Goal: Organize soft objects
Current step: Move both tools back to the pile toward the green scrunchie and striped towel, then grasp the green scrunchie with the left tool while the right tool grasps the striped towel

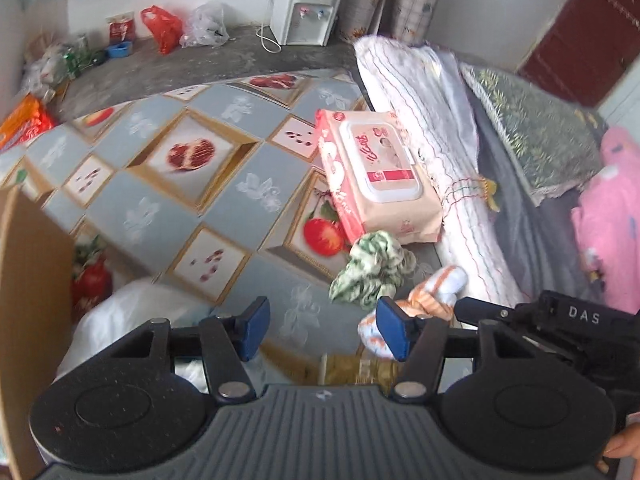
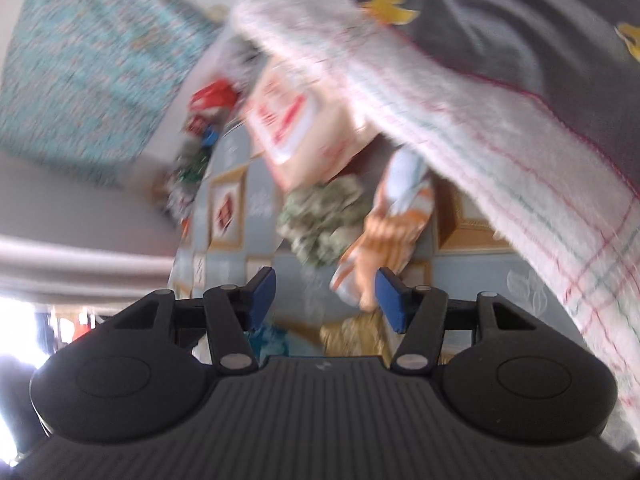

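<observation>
A crumpled green-and-white cloth [image 1: 372, 266] lies on the fruit-patterned tablecloth [image 1: 200, 200], beside an orange, white and blue striped cloth [image 1: 432, 296]. My left gripper [image 1: 320, 330] is open and empty, its right fingertip [image 1: 394, 330] just in front of the striped cloth. My right gripper [image 2: 326, 300] is open and empty, tilted, with the striped cloth [image 2: 394, 224] and green cloth [image 2: 326, 216] just ahead of its fingers. Its black body also shows in the left wrist view [image 1: 568, 324] at the right.
A pink wet-wipes pack [image 1: 376, 176] lies behind the cloths. A white striped blanket [image 1: 432, 140], a grey quilt [image 1: 516, 216], a green pillow [image 1: 532, 132] and pink fabric [image 1: 612, 220] lie right. A cardboard box wall [image 1: 28, 304] stands left. A water dispenser [image 1: 304, 10] and bags stand behind.
</observation>
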Demonstrator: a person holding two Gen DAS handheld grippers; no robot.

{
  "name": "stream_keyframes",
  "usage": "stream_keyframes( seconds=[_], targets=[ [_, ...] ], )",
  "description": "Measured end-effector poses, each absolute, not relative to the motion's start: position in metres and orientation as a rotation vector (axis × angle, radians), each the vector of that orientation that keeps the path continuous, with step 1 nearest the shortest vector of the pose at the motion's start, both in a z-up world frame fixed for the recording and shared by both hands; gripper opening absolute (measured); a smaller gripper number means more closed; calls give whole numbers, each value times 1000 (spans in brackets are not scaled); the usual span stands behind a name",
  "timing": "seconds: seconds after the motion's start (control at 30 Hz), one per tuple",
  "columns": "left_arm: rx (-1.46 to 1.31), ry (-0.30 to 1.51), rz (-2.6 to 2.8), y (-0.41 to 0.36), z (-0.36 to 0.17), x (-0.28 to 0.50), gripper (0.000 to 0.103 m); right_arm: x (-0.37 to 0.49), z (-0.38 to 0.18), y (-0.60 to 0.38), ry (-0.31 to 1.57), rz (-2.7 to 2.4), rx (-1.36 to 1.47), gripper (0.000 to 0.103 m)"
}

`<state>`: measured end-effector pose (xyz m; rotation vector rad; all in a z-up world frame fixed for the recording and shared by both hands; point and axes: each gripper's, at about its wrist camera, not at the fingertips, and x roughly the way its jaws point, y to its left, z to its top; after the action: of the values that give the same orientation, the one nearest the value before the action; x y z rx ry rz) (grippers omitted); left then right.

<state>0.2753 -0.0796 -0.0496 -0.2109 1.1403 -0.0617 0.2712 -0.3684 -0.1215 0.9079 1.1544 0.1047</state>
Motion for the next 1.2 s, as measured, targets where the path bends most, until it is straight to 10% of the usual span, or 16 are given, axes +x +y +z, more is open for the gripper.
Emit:
stream_keyframes(
  seconds=[0.57, 0.7, 0.83, 1.2],
  targets=[
    [-340, 1287, -55, -116, -124, 364, 65, 319, -201, -368, 1239, -42, 1054, 51],
    [-334, 1304, -81, -123, -134, 370, 57, 319, -209, -366, 1225, -54, 1087, 36],
    [-334, 1308, -107, -128, -136, 371, 27, 320, -211, -362, 1205, -47, 1082, 34],
    [-393, 1211, -188, -114, -81, 340, 18, 298, -153, -361, 1115, 52, 1045, 32]
  ],
)
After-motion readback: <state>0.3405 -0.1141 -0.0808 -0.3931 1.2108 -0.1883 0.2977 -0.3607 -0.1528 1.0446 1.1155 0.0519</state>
